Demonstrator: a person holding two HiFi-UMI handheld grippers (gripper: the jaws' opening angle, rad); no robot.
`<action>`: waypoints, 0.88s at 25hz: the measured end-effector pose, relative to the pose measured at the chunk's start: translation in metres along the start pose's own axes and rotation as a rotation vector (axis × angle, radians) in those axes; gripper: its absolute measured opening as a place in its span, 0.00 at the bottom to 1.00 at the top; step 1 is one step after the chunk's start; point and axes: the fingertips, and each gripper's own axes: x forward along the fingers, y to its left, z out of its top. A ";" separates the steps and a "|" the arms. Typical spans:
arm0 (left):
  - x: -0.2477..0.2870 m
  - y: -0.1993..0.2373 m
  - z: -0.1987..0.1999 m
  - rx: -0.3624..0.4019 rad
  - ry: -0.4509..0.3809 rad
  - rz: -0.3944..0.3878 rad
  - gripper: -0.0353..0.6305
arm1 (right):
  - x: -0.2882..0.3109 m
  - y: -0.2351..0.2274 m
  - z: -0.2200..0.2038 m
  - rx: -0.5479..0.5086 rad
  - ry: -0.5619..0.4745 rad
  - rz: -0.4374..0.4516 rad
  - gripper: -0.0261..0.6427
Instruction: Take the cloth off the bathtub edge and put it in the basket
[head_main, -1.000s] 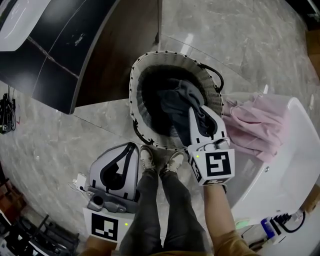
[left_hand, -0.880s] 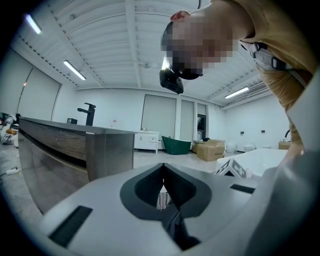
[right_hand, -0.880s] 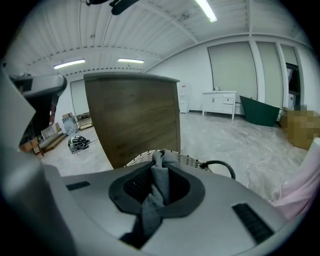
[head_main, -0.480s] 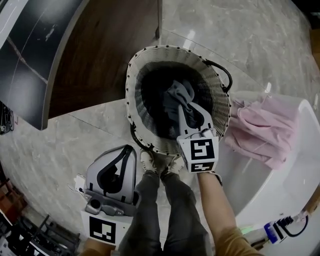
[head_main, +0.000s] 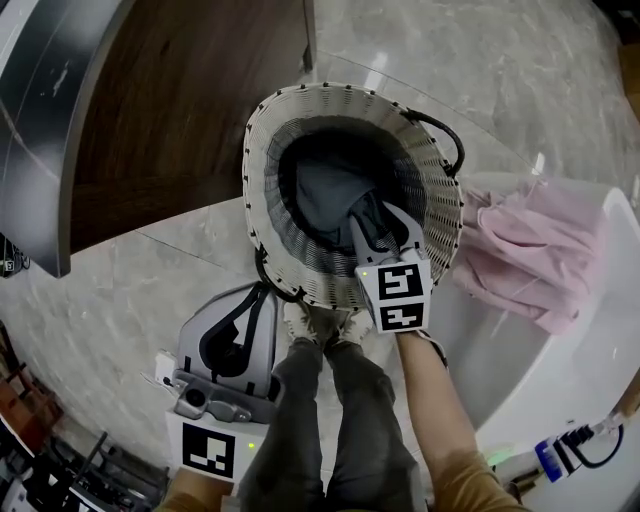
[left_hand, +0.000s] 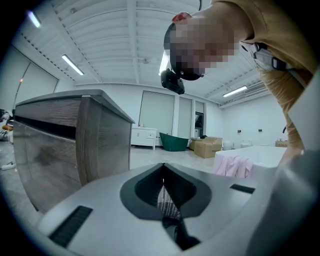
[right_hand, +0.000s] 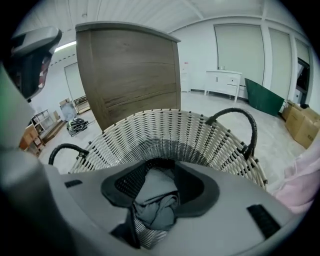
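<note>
Head view: the right gripper (head_main: 375, 222) reaches into the wicker basket (head_main: 262, 200), where the grey cloth (head_main: 325, 195) lies. The left gripper (head_main: 262, 290) is near the basket.

Left gripper view: jaws pressed together, empty.

Right gripper view: jaws spread, having just been opening, with the grey cloth unpinched between them.

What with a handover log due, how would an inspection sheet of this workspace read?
Surface: grey marbled floor, wicker basket standing on it.
Job's things: grey cloth in the wicker basket; pink cloth draped over bathtub edge.
Clutter: blue-and-white device beside the bathtub.
Grippers: right gripper in the basket, jaws just been opening, grey cloth between them; left gripper shut, empty.
Cables: black cable at that device.
Surroundings: wooden cabinet beyond the basket.
</note>
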 end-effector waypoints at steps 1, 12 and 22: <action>0.000 0.000 0.000 -0.001 0.000 0.001 0.06 | -0.001 -0.002 0.001 0.003 0.001 -0.004 0.30; -0.004 -0.006 0.024 -0.013 -0.008 -0.001 0.06 | -0.025 -0.003 0.001 0.067 0.062 0.000 0.31; -0.013 -0.023 0.086 -0.019 -0.036 -0.025 0.06 | -0.099 -0.026 0.035 0.104 0.028 -0.107 0.10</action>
